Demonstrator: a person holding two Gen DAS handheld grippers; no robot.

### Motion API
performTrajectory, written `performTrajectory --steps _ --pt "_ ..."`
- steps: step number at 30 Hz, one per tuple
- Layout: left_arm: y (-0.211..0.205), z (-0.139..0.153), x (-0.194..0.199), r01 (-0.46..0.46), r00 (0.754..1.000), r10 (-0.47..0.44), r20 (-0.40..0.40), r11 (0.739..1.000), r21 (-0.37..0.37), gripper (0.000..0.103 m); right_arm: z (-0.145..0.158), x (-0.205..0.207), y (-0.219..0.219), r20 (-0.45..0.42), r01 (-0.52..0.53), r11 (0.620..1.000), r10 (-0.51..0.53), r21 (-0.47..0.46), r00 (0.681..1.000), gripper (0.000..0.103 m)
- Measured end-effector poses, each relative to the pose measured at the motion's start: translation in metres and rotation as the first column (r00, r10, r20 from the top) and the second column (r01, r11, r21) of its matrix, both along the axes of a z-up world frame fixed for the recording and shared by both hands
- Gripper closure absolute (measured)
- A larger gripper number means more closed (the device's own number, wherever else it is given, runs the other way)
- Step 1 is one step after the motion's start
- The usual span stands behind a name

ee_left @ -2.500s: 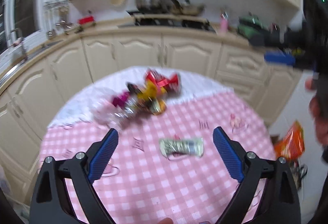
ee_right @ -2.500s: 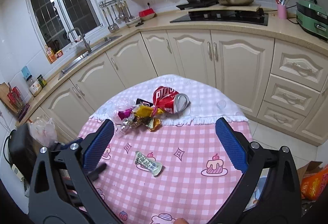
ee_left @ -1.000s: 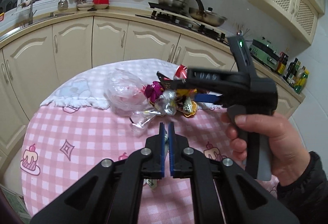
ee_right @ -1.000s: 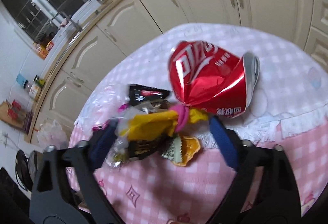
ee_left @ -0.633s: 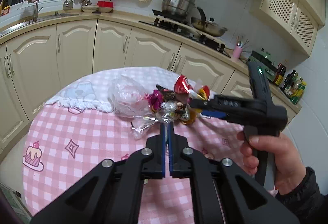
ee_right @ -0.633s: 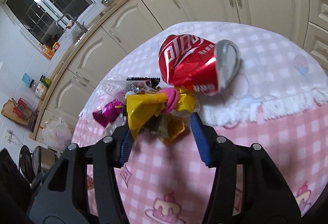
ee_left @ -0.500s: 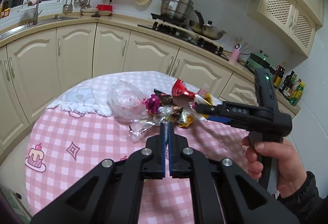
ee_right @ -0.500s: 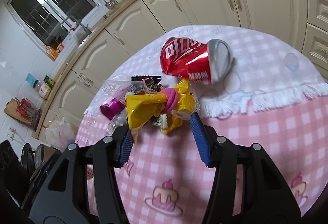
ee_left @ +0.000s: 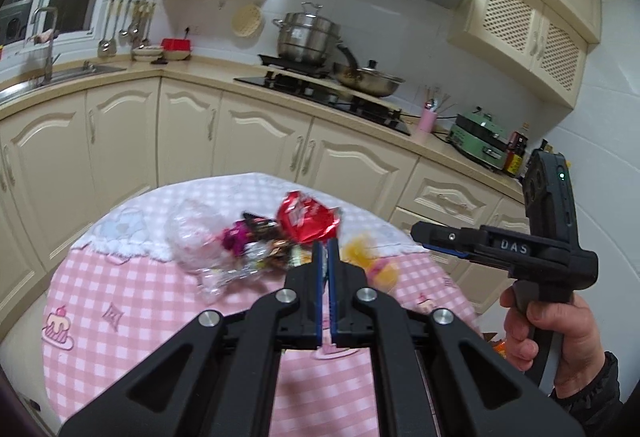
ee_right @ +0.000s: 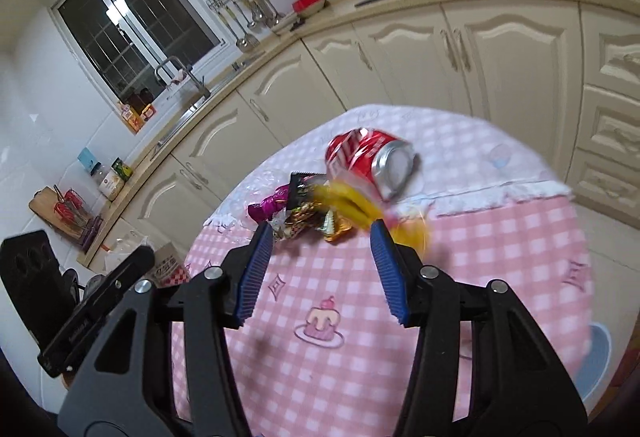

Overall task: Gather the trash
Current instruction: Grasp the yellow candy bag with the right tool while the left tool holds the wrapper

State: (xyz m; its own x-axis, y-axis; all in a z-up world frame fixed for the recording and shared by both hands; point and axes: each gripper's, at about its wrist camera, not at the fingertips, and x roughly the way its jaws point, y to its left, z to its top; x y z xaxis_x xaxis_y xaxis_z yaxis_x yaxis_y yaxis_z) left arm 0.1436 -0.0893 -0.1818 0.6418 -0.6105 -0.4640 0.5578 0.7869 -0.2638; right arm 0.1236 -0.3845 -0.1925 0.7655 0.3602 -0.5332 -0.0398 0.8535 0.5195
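Observation:
A round table with a pink checked cloth (ee_left: 120, 317) holds a heap of trash: a crushed red can (ee_left: 306, 223) (ee_right: 370, 161), a magenta sweet wrapper (ee_left: 234, 239) (ee_right: 266, 205), dark and gold wrappers (ee_right: 316, 223) and a clear plastic bag (ee_left: 192, 241). A yellow wrapper with a pink band (ee_right: 360, 209) (ee_left: 372, 261) is blurred just past the right fingertip. My right gripper (ee_right: 322, 233) is open with nothing between its pads. My left gripper (ee_left: 325, 251) is shut and looks empty, above the table's near half.
Cream kitchen cabinets (ee_left: 256, 141) curve behind the table. A hob with pots (ee_left: 308, 41) stands on the counter. A sink (ee_right: 188, 93) is at the left. An orange package (ee_left: 498, 347) lies on the floor at the right.
My right gripper has opened and pulled back from the heap; the yellow wrapper it was shut on is now loose and blurred at its right fingertip. My left gripper stays shut.

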Motion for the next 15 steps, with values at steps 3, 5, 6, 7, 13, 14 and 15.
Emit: performTrajectory --steps 3,5,6,7,13,14,15 --pt "-0.018 0.002 -0.003 0.023 1.000 -0.023 0.004 1.000 0.008 0.101 -0.007 -0.012 -0.016 -0.021 0.015 1.000 -0.015 -0.003 1.000 0.052" --pt "-0.026 0.000 -0.004 0.027 1.000 -0.027 -0.014 1.000 0.006 0.101 -0.017 -0.014 -0.021 -0.058 0.023 0.999 -0.025 -0.027 0.998 0.051" --pt "-0.030 -0.002 -0.005 0.031 0.999 -0.031 -0.019 0.999 0.009 0.101 -0.025 -0.012 -0.022 -0.077 0.028 0.999 -0.031 -0.044 0.997 0.049" --pt "-0.033 -0.004 -0.007 0.033 0.999 -0.033 -0.023 0.999 0.015 0.101 -0.030 -0.010 -0.021 -0.084 0.023 0.998 -0.029 -0.064 0.996 0.041" --pt "-0.036 -0.009 -0.014 0.031 0.999 -0.029 -0.038 0.999 0.035 0.101 -0.061 0.039 0.012 -0.157 -0.096 0.981 0.069 -0.170 0.985 0.035" --pt "-0.034 -0.009 -0.013 0.027 0.999 -0.025 -0.041 0.999 0.037 0.101 -0.067 0.049 0.021 -0.172 -0.121 0.974 0.088 -0.190 0.981 0.035" --pt "-0.033 -0.009 -0.013 0.022 0.999 -0.020 -0.043 0.999 0.040 0.101 -0.073 0.057 0.028 -0.184 -0.133 0.969 0.094 -0.209 0.978 0.035"
